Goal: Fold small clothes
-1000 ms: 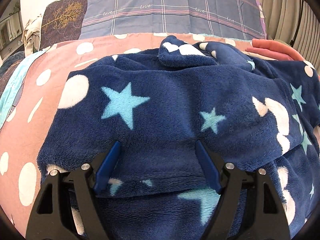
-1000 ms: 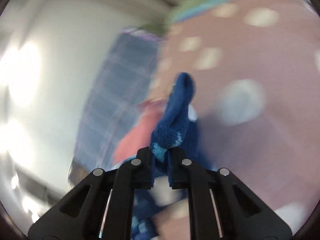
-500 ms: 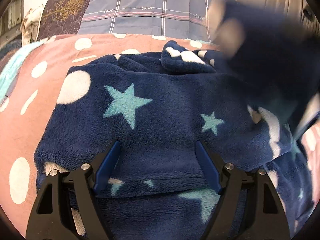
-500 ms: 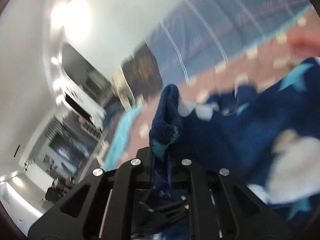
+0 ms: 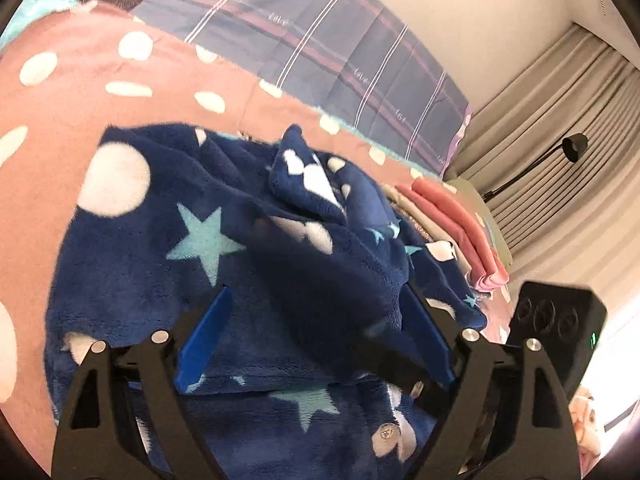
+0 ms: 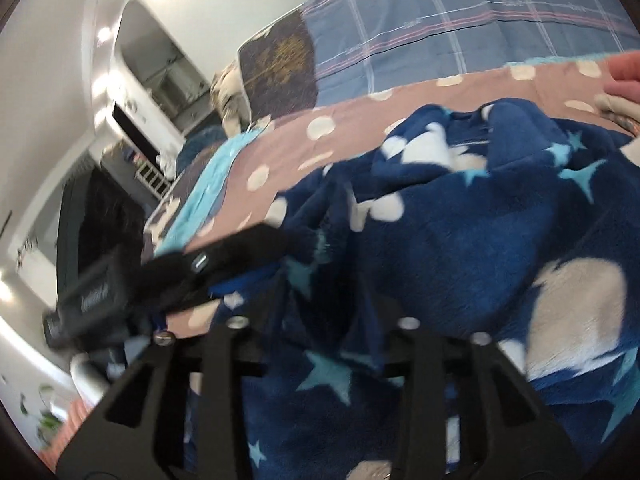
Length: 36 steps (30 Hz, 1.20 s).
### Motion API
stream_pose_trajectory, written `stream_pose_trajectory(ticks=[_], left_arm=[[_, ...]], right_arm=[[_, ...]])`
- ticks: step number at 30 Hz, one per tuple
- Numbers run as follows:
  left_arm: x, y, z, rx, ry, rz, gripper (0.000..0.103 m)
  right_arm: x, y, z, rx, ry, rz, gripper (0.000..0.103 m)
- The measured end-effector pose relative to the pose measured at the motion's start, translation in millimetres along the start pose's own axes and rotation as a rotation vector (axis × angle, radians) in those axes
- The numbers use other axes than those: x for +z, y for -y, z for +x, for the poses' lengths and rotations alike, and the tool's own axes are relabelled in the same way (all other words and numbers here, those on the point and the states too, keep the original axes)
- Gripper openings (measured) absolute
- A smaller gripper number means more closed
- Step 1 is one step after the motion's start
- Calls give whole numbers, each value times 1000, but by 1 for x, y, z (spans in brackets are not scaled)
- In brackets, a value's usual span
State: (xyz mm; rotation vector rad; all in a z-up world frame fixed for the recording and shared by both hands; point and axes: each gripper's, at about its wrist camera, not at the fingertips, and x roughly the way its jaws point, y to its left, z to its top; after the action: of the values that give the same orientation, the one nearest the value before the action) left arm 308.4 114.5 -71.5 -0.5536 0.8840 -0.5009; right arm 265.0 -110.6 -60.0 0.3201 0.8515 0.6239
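A navy fleece garment with light-blue stars and white blobs lies spread on the pink polka-dot bedspread. A sleeve is folded across its middle. My left gripper is open, its blue fingers resting on the garment either side of the folded sleeve. My right gripper is open over the same garment, its fingertips hidden in the fleece. The right gripper's black body shows at the right of the left wrist view; the left gripper shows at the left of the right wrist view.
A stack of folded pink clothes lies on the bed right of the garment. A blue plaid pillow is at the head of the bed. Curtains and a black lamp stand to the right.
My right gripper carried the sleeve across the garment, laid it over the middle and opened. The left wrist view tilted; its gripper stayed open on the garment.
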Motion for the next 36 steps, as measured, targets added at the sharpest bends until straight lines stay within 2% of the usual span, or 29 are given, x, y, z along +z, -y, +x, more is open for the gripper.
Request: stream_pose_trajectory(ticks=[4, 6, 7, 8, 9, 11, 15, 18, 19, 20, 21, 22, 24, 25, 28, 30, 32, 34, 35, 36], left_arm=[[2, -10, 20, 5, -61, -77, 86], [0, -11, 29, 47, -72, -82, 79], [-3, -9, 32, 67, -71, -70, 52], [-4, -10, 33, 60, -79, -64, 14], [-4, -11, 35, 40, -96, -71, 9], [3, -6, 23, 22, -55, -75, 9], [30, 18, -29, -17, 72, 19, 9], [45, 24, -63, 85, 152, 124, 10], [48, 16, -65, 148, 161, 139, 11], [48, 6, -63, 204, 157, 148, 15], [47, -3, -60, 243, 147, 153, 22], [43, -16, -50, 332, 123, 156, 36], [31, -35, -36, 482, 91, 170, 38], [26, -40, -37, 472, 91, 155, 38], [21, -33, -43, 367, 117, 129, 38], [13, -14, -40, 332, 120, 170, 38], [7, 3, -25, 315, 84, 217, 40], [-6, 6, 9, 399, 0, 273, 40], [-16, 2, 24, 458, -36, 304, 42], [-27, 0, 37, 492, -29, 367, 43]], right_arm=[[-8, -5, 7, -39, -47, -41, 39], [-9, -4, 5, -49, -56, -47, 39], [-10, -5, 1, -62, -58, -52, 39], [-10, -4, 0, -73, -58, -57, 39], [-10, -4, -8, -86, -52, -66, 39], [-12, 0, -24, -97, -37, -80, 41], [-20, 33, -68, -169, 6, -38, 50], [-33, 71, -91, -278, 20, 27, 51], [-38, 84, -95, -320, 10, 53, 51], [-46, 100, -99, -354, -8, 97, 51], [-51, 107, -102, -352, -15, 125, 50], [-55, 114, -105, -330, -14, 157, 49], [-60, 114, -114, -315, 0, 179, 50], [-59, 108, -119, -328, 11, 163, 50], [-51, 84, -129, -346, 65, 70, 50], [-39, 68, -131, -343, 101, 12, 49], [-26, 61, -128, -326, 124, -6, 43], [-15, 63, -117, -320, 131, 17, 42], [-12, 67, -106, -340, 105, 31, 42], [-16, 79, -86, -413, 29, 49, 37]])
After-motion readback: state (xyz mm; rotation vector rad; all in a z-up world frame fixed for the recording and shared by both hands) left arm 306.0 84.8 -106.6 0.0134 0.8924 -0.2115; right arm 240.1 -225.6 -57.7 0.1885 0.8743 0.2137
